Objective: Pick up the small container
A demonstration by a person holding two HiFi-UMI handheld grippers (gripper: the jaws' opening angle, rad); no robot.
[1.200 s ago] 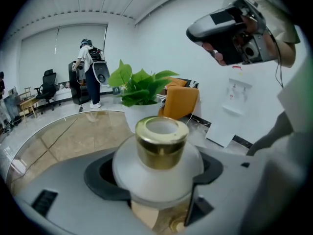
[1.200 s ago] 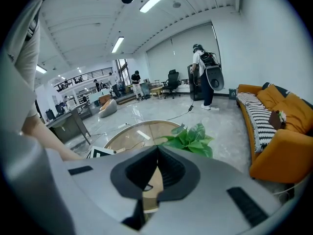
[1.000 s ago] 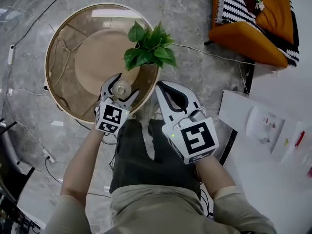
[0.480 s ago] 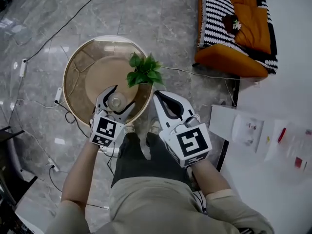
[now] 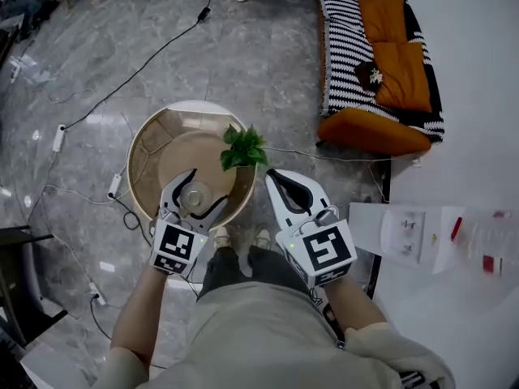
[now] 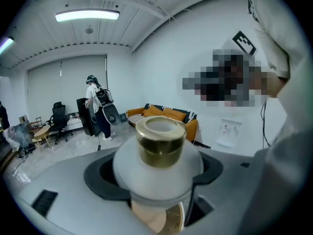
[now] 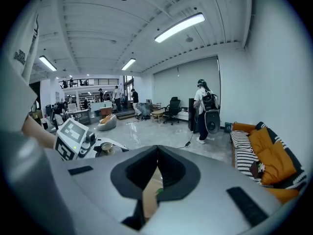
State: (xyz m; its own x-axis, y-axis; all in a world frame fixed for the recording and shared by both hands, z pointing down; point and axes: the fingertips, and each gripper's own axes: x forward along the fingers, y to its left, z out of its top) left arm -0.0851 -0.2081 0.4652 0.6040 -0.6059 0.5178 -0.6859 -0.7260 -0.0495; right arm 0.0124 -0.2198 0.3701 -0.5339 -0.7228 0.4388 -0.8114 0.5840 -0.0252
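Observation:
The small container point(image 5: 193, 195) is a frosted glass jar with a gold neck point(image 6: 160, 140). My left gripper point(image 5: 193, 193) is shut on it, with the jaws clasping its round body from both sides, and holds it upright above the near rim of the round wooden table point(image 5: 150, 148). To its right, my right gripper point(image 5: 274, 175) is shut with nothing between the jaws. In the right gripper view the jaws point(image 7: 157, 148) meet at the tips, and the left gripper point(image 7: 73, 138) shows with the jar point(image 7: 106, 146) in it.
A green potted plant point(image 5: 242, 148) stands at the table's right edge, between the two grippers. Cables run over the marble floor. An orange sofa with a striped blanket point(image 5: 381, 63) is at the back right, and a white table point(image 5: 454, 241) at the right. A person point(image 6: 98, 111) stands far off.
The head view has risen, so the table looks smaller and further below. Both grippers have come up with it. The left one still holds the jar.

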